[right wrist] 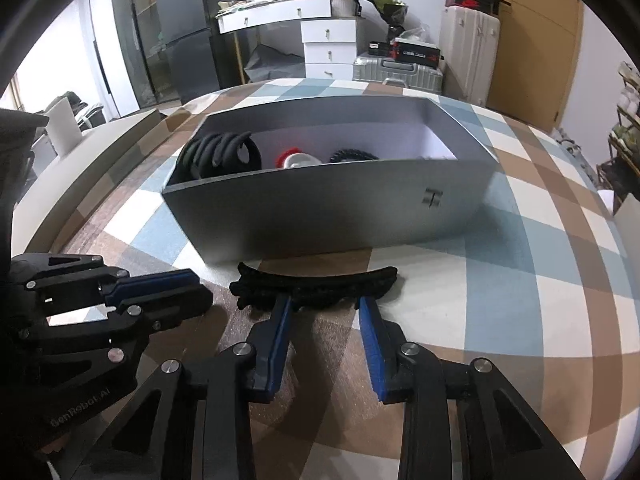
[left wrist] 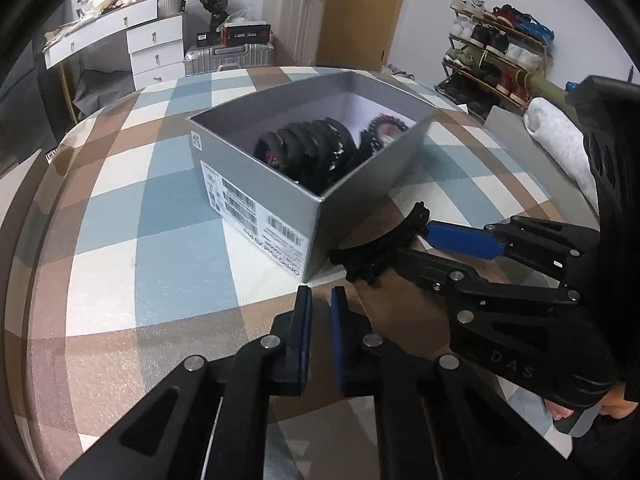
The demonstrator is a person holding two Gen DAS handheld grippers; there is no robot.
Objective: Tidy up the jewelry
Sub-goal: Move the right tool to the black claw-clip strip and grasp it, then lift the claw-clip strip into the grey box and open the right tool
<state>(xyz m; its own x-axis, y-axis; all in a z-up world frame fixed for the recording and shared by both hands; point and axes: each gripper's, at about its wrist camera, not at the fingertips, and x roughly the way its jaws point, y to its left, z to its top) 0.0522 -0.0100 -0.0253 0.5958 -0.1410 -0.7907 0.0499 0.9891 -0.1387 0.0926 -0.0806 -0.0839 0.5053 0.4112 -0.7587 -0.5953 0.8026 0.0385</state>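
A grey open box (left wrist: 280, 200) stands on the checked tablecloth and holds several black rings and bracelets (left wrist: 308, 148); it also shows in the right wrist view (right wrist: 320, 208), with a red and white piece (right wrist: 296, 159) inside. A black curved bracelet (right wrist: 316, 284) lies on the cloth against the box's near wall, also seen in the left wrist view (left wrist: 380, 248). My right gripper (right wrist: 324, 304) is open, its fingertips straddling the bracelet's middle. My left gripper (left wrist: 321, 300) is nearly closed and empty, just in front of the box corner, to the left of the right gripper (left wrist: 416, 240).
The round table (right wrist: 560, 280) drops off close behind the box. Beyond it are white drawers (right wrist: 328, 48), silver suitcases (right wrist: 400, 68) and a shoe rack (left wrist: 500, 48). A white bundle (left wrist: 560, 140) lies at the table's right side.
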